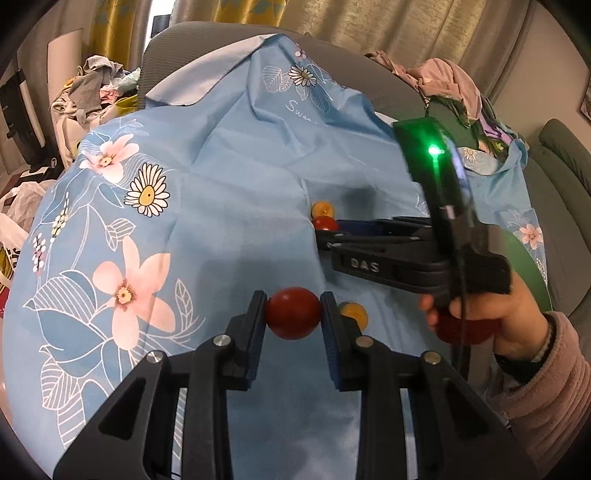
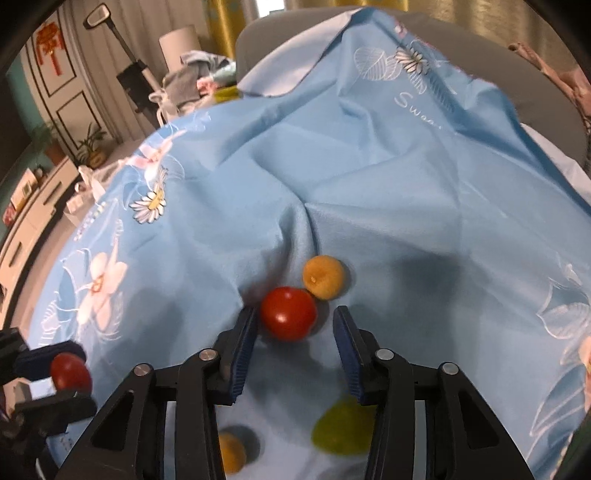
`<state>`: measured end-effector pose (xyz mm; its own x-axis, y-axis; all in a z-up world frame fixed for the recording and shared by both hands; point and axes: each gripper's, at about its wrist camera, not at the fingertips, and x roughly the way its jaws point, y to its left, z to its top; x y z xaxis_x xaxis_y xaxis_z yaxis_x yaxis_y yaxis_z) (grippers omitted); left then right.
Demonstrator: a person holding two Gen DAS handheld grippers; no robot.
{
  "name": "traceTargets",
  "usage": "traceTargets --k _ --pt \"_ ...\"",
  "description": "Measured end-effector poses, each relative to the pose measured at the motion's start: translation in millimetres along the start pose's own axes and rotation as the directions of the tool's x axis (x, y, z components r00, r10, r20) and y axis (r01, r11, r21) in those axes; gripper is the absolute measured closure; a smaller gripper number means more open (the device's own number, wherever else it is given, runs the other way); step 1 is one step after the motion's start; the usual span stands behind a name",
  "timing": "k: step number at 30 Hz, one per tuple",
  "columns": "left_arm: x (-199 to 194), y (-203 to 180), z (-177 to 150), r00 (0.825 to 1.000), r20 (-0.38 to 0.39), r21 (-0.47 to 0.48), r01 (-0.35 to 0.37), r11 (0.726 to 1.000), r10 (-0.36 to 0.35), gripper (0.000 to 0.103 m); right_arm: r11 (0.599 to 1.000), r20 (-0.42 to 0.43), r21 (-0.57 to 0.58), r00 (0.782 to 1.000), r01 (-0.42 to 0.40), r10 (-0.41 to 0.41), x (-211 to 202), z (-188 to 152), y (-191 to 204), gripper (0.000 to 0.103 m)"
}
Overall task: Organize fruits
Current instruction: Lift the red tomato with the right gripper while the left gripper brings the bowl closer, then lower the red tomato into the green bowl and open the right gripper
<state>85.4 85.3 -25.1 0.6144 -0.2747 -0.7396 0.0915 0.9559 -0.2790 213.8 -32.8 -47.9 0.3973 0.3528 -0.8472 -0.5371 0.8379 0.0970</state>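
Two yellow fruits (image 2: 324,277) nr red tomato (image 2: 288,313), green fruit (image 2: 341,432) under right gripper (image 2: 295,325)

Both views are softly and evenly lit by indoor light, and strong fisheye bending with dark vignetted corners is seen at the edges. Soft shadows are cast on the light-blue flowered cloth (image 2: 406,192). Glare is thrown by a small green indicator lamp (image 1: 436,150). The right wrist view is smeared by motion blur.

A lived-in home: beige pleated curtains (image 1: 388,33), a grey upholstered sofa (image 1: 561,177), heaped clothes (image 1: 96,81), a red knot ornament (image 2: 50,40) on a panelled wall.
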Motion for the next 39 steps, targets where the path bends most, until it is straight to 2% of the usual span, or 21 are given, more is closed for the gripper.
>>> traceTargets --k 2,7,16,23,32,39 --pt "1 -1 0 1.0 -0.003 0.002 -0.002 1.0 0.002 0.074 1.0 0.004 0.008 1.0 -0.002 0.002 2 1 -2 0.07" --pt "-3 -3 -1 1.0 -0.002 0.013 -0.006 1.0 0.006 0.074 0.999 0.017 0.032 1.0 -0.008 0.007 -13 -7 -1 0.071" --pt "-20 -26 -11 1.0 0.007 0.063 -0.022 0.998 0.022 0.074 0.993 0.116 0.078 0.99 -0.091 0.081 -90 -49 -2 0.071" --pt "-37 -52 -24 1.0 0.018 0.119 -0.023 0.993 0.021 0.074 0.987 0.167 0.105 0.98 -0.123 0.105 -138 -90 1 0.071" --pt "-53 -83 -36 0.999 0.031 0.177 -0.02 0.984 0.015 0.074 0.98 0.194 0.161 0.977 -0.116 0.084 -169 -132 -2 0.071" --pt "-64 -109 -42 0.999 0.041 0.23 -0.008 0.973 -0.002 0.074 0.972 0.221 0.203 0.972 -0.121 0.075 -188 -153 -9 0.071"
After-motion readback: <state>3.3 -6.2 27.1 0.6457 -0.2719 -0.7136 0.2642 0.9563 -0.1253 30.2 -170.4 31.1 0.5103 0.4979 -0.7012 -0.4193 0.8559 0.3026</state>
